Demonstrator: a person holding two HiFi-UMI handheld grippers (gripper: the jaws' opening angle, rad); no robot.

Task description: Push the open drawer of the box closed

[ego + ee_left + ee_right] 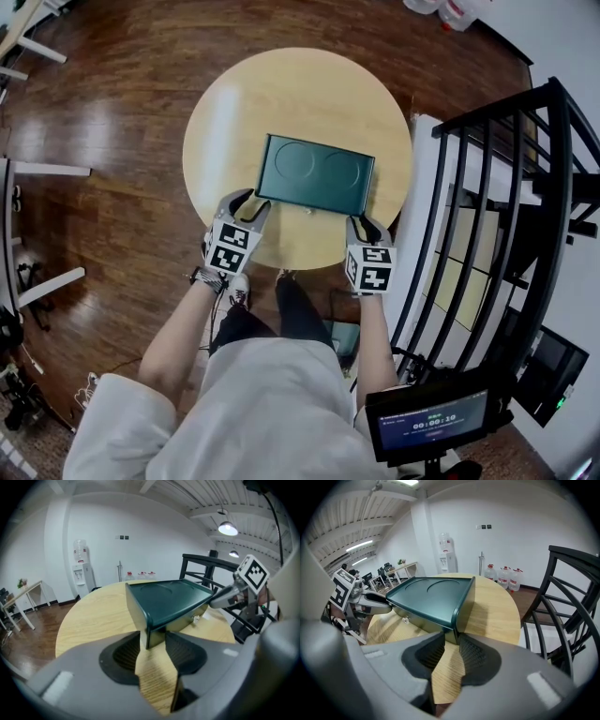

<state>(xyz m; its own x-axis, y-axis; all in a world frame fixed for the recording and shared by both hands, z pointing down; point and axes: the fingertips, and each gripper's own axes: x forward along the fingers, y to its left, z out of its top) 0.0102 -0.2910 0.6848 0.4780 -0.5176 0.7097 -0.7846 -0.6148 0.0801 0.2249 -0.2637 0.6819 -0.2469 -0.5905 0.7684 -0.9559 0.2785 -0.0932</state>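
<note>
A dark green box (pixel 314 173) with two round dents in its lid lies on the round wooden table (pixel 281 84). Its drawer front with a small knob (pixel 305 212) faces me and looks about flush with the box. My left gripper (pixel 251 199) is at the near left corner, and in the left gripper view that corner (pixel 152 630) sits pinched between the jaws of this gripper (pixel 153 639). My right gripper (pixel 364 223) holds the near right corner (pixel 452 630) the same way. The knob (pixel 195 618) (pixel 406 619) shows in both gripper views.
A black metal chair frame (pixel 506 187) stands close to the table's right side. A small screen (pixel 431 422) is at the lower right. White furniture legs (pixel 37 169) stand on the wooden floor at left. The table's near edge lies just behind both grippers.
</note>
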